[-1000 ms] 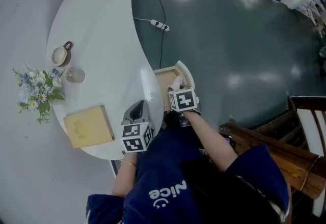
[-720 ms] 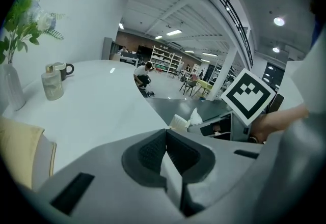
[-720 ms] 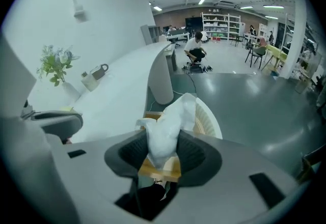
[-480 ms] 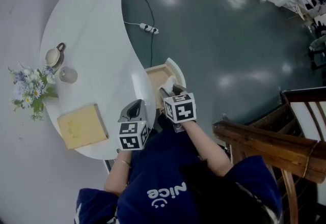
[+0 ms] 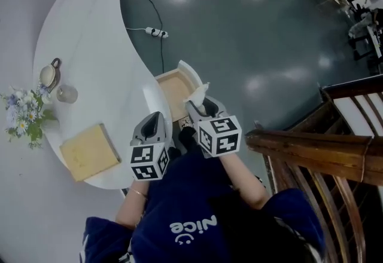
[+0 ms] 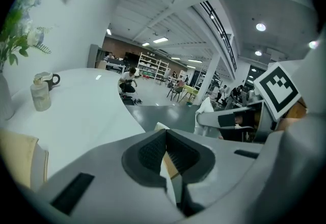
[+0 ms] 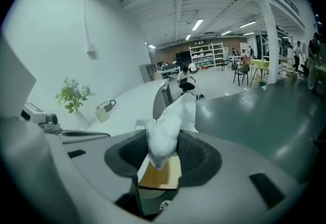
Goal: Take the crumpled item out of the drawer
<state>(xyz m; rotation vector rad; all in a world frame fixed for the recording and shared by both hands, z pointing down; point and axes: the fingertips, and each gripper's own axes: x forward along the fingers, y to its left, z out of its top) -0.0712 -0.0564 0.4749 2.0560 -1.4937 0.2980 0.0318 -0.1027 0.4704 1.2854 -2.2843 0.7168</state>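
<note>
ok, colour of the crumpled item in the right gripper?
White. Crumpled item shows best in right gripper view.

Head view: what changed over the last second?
The right gripper, shut on the crumpled white item, lifted it up out of the drawer. The left gripper rose slightly, shut and empty. The drawer stayed open; the flowers and cup on the table did not move.

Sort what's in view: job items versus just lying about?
Job:
- crumpled item, clamped in right gripper
- open drawer

Lying about:
- mug, glass, flowers, tan board on table
- power strip on floor
- left gripper, empty
</note>
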